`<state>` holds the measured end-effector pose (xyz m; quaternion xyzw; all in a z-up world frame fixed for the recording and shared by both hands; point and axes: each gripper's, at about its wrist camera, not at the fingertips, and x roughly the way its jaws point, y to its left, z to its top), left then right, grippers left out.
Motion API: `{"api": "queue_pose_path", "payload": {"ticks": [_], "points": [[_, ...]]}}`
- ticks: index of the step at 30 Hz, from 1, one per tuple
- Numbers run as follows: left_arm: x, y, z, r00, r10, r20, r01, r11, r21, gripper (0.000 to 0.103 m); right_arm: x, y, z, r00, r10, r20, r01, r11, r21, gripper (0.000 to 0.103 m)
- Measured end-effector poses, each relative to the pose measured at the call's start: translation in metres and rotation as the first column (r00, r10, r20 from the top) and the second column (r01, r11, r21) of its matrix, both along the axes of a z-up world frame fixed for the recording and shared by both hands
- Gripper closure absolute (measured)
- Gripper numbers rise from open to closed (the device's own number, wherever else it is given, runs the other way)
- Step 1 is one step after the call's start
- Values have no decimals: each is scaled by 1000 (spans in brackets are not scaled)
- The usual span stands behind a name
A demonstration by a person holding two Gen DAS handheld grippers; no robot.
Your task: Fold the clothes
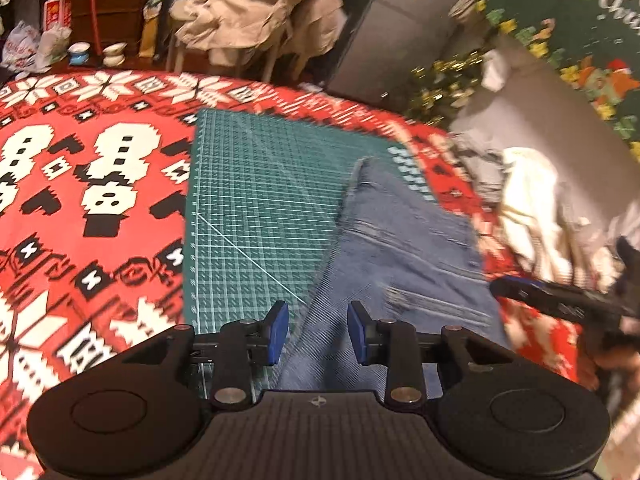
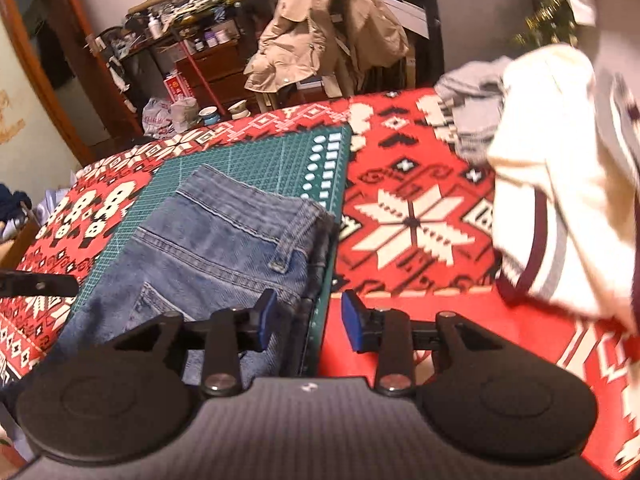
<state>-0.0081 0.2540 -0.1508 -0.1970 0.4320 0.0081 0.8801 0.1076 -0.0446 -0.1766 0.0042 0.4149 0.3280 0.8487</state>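
Both jaws gape empty: left gripper (image 1: 318, 332) over the jeans (image 2: 224, 236) (waistband ahead), right gripper (image 2: 308, 322) astride their edge; pinch both layers squarely.

jeans (image 2: 224, 236) on mat (image 2: 276, 160), clothes pile (image 2: 544, 184) right
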Motion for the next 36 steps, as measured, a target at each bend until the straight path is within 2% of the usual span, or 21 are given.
{"api": "queue_pose_path", "payload": {"ticks": [5,7,9,12,15,20,24,29,31,33,35,36], "points": [[20,-3,-10,999,-28,-35,29,999,33,72,9,9,-13,999,3,-44,-2,999,38,67],[24,-5,-12,999,-37,-36,39,999,31,72,14,16,-18,998,4,-64,-1,999,51,74],[27,-7,-15,998,-48,-37,49,998,25,75,19,19,-20,997,4,-77,1,998,65,75],[32,-9,-17,998,-50,-38,51,998,32,83,23,18,-21,996,-20,-90,28,997,79,93],[41,-8,-15,999,-29,-28,30,999,44,87,25,21,-21,996,-36,-81,42,996,81,99],[55,-6,-11,1000,6,-11,-5,998,63,89,45,40,-15,998,-39,-43,41,998,50,101],[68,-2,-9,999,37,0,-37,997,67,89,76,60,-9,998,-60,-18,61,998,23,101],[76,7,-11,998,64,-1,-64,998,21,87,94,80,-7,999,-32,19,33,998,-49,99],[68,8,-5,998,69,16,-69,997,23,84,92,76,-3,999,-28,24,28,999,-37,83],[57,9,4,997,60,47,-61,998,17,68,84,65,5,999,-26,26,25,1000,1,68],[43,10,14,996,40,81,-40,999,8,66,73,54,15,999,-14,35,13,1000,12,67],[35,8,19,995,26,93,-27,1000,14,64,66,49,19,999,-2,44,2,1000,3,62]]}}
